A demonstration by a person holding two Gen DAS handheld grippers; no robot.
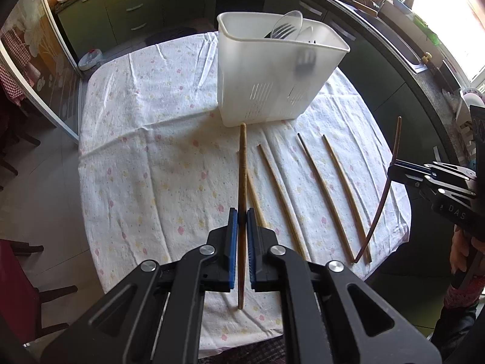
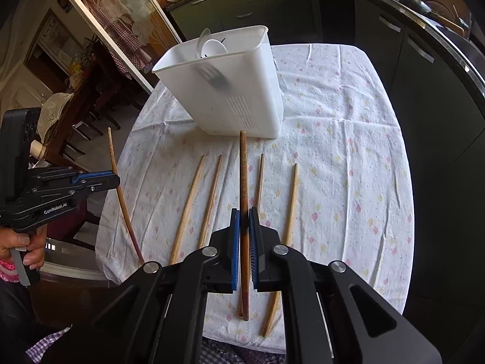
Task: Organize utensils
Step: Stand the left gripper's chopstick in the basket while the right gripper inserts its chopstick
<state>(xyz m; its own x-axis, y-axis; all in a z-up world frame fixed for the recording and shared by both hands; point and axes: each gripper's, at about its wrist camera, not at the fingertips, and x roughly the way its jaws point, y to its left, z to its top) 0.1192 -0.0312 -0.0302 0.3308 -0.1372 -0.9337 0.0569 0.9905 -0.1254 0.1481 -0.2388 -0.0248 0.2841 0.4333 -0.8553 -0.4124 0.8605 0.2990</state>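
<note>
Tools level over table, left tool clamping chopstick, right tool clamping another chopstick, white caddy beyond.

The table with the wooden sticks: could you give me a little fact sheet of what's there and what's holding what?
container: white basket, upright on the tablecloth
inside it: forks and spoons
left gripper: fingers shut on first chopstick
right gripper: fingers shut on second chopstick
lying loose: four chopsticks on the cloth, in front of the basket
</note>
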